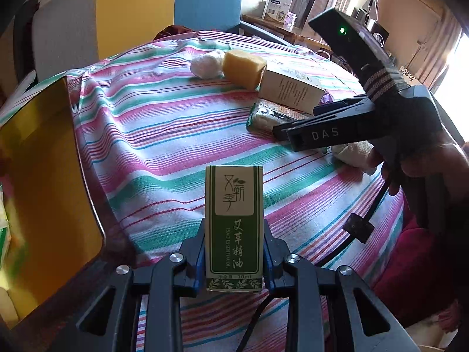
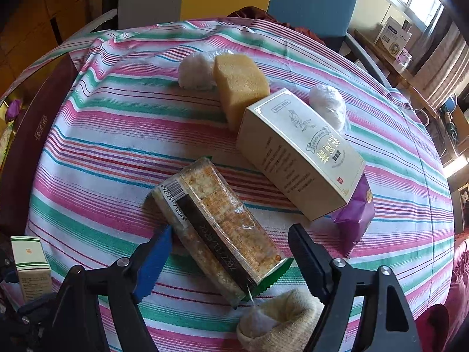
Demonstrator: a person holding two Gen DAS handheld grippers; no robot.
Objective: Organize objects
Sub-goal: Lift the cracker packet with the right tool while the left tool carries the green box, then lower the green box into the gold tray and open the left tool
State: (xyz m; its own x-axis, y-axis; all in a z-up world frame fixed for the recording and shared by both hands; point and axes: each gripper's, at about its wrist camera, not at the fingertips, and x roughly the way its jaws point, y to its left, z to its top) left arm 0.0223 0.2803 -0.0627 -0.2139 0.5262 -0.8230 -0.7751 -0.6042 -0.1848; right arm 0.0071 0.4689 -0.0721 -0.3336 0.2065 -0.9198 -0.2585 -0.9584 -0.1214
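The little green oil box (image 1: 234,228) stands upright between the fingers of my left claw (image 1: 234,267), clamped by its lower half and lifted above the striped table (image 1: 152,135). It is thin card around a small bottle, I judge: light, stiff enough on its narrow sides, but easy to dent if I squeeze harder, so the low hold across the flat sides suits it. The gold tray (image 1: 44,176) lies just to its left, a likely place for it.

My right claw (image 2: 231,252) hangs with its jaws apart over the cracker pack (image 2: 217,228) (crinkly film, brittle inside, probably slippery). I would take that one across its middle, gently. Beyond lie the cream carton (image 2: 299,158), the yellow sponge (image 2: 240,88) and a rolled sock (image 2: 278,319).
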